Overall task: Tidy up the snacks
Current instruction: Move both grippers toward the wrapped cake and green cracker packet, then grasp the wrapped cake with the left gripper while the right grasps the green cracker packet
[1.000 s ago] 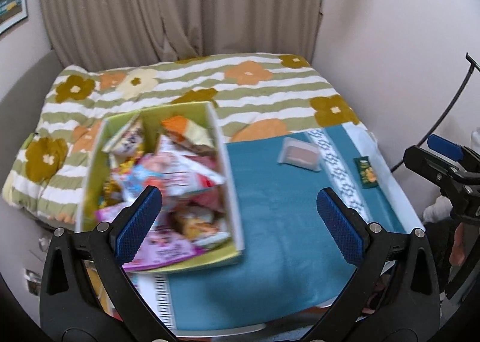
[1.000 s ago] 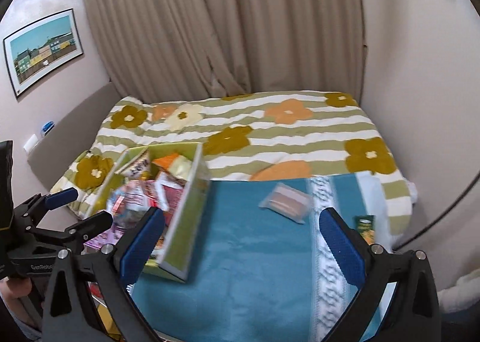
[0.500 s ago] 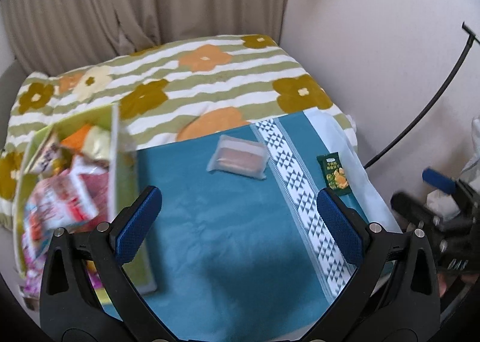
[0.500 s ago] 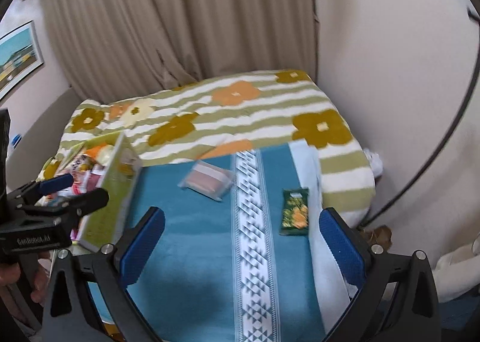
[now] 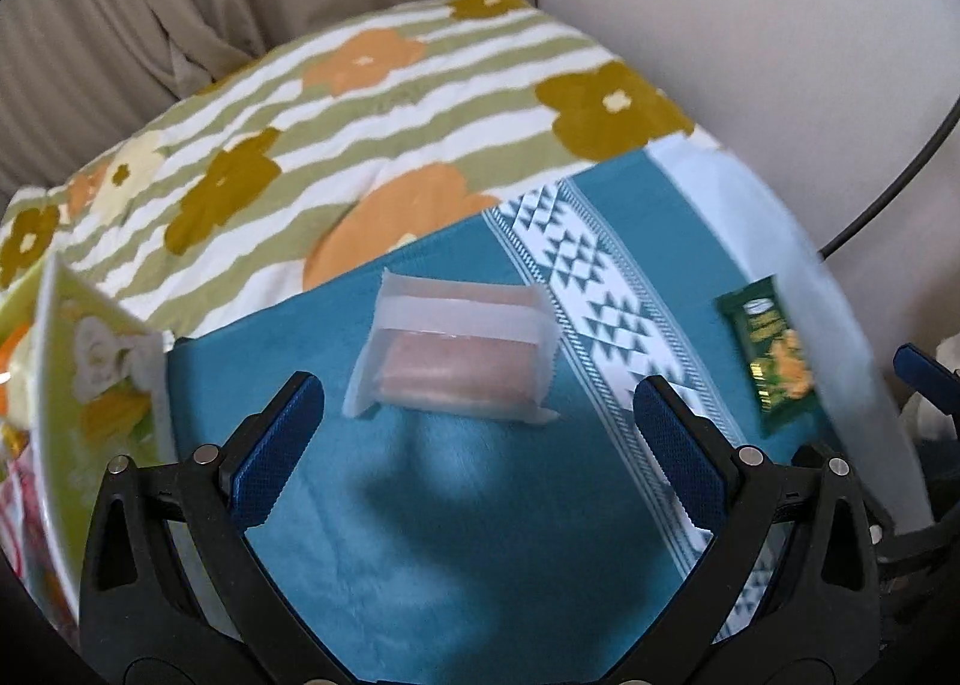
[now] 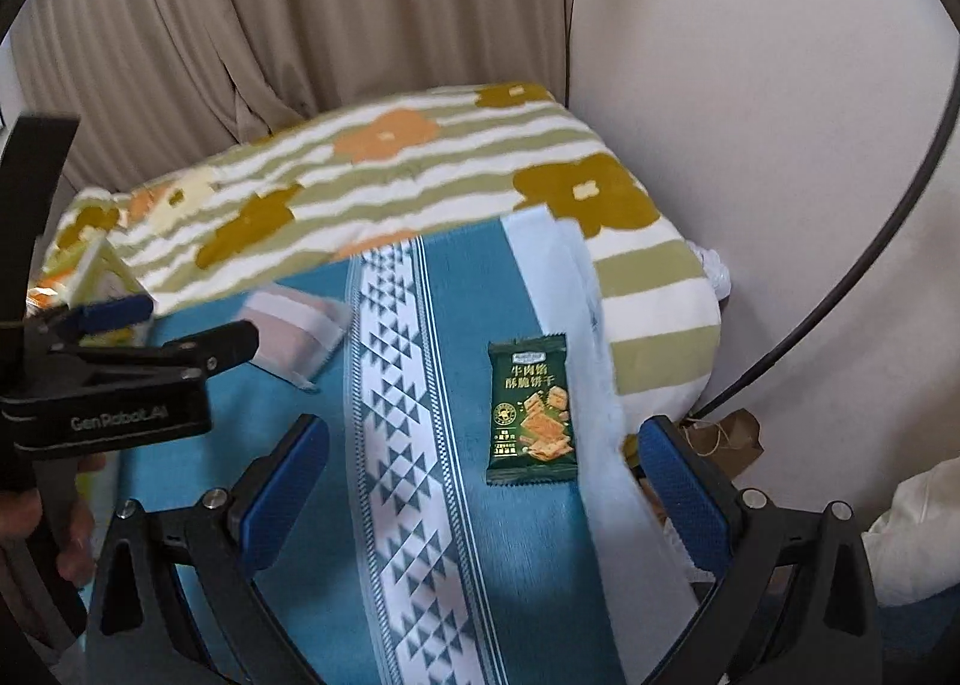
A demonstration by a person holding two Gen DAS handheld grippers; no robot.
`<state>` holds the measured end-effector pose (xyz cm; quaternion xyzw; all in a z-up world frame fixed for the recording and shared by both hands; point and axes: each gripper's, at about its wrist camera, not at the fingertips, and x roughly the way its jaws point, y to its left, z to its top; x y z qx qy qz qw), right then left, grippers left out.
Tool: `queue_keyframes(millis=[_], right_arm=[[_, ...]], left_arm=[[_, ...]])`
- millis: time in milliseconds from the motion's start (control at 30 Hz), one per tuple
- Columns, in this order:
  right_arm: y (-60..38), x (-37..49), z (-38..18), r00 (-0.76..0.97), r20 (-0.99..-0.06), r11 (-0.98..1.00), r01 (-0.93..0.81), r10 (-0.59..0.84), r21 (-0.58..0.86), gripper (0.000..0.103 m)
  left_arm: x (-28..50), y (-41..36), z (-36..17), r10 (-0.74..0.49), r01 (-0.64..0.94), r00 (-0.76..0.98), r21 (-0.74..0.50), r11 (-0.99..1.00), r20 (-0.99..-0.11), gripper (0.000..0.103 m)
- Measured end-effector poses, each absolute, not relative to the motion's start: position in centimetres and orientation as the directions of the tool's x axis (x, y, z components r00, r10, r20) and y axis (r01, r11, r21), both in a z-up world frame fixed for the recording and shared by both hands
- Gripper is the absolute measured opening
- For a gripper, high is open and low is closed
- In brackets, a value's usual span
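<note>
Fingers of both the left gripper [image 5: 479, 433] and right gripper [image 6: 483, 481] gape empty, bracketing the translucent-wrapped cake [image 5: 453, 356] and green cracker packet [image 6: 533, 412] at twelve o'clock, apparently for pickup.

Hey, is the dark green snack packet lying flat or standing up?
Lying flat: the dark green snack packet rests face up on the teal cloth, its printed front fully visible.

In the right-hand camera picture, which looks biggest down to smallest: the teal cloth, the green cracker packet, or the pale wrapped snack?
1. Teal cloth, clearly largest; both snacks lie on it.
2 and 3. Green cracker packet and pale wrapped snack: unsure. The left gripper partly hides the wrapped snack, which also lies farther away.
</note>
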<state>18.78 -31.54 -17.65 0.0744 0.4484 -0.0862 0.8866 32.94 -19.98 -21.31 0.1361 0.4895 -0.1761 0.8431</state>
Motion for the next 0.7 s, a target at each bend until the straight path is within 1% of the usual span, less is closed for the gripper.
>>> queue_keyframes(millis=[100, 233, 367, 567, 700], right_arm=[[-31.1, 20.5, -20.0, 0.550, -0.824, 0.973, 0.230, -0.133, -0.003, 0.101], [-31.2, 22.2, -21.9, 0.513, -0.844, 0.969, 0.247, -0.155, -0.028, 0.099], [-31.4, 23.6, -23.2, 0.477, -0.858, 0.962, 0.266, -0.191, -0.066, 0.099], [-31.8, 25.2, -24.7, 0.426, -0.885, 0.953, 0.296, -0.189, -0.061, 0.099], [-32.6, 25.9, -25.2, 0.404, -0.899, 0.947, 0.320, -0.172, -0.037, 0.099]], left_arm=[[34.5, -20.1, -22.7, -0.144, 0.436, 0.443, 0.072, 0.897, -0.885, 0.102], [36.2, -20.5, -24.5, -0.115, 0.445, 0.426, 0.097, 0.890, -0.897, 0.102], [37.2, -20.8, -25.8, -0.112, 0.455, 0.402, 0.093, 0.886, -0.909, 0.102], [38.2, -21.0, -27.2, -0.099, 0.466, 0.375, 0.095, 0.880, -0.922, 0.102], [38.6, -20.8, -27.6, -0.120, 0.465, 0.354, 0.063, 0.883, -0.927, 0.102]])
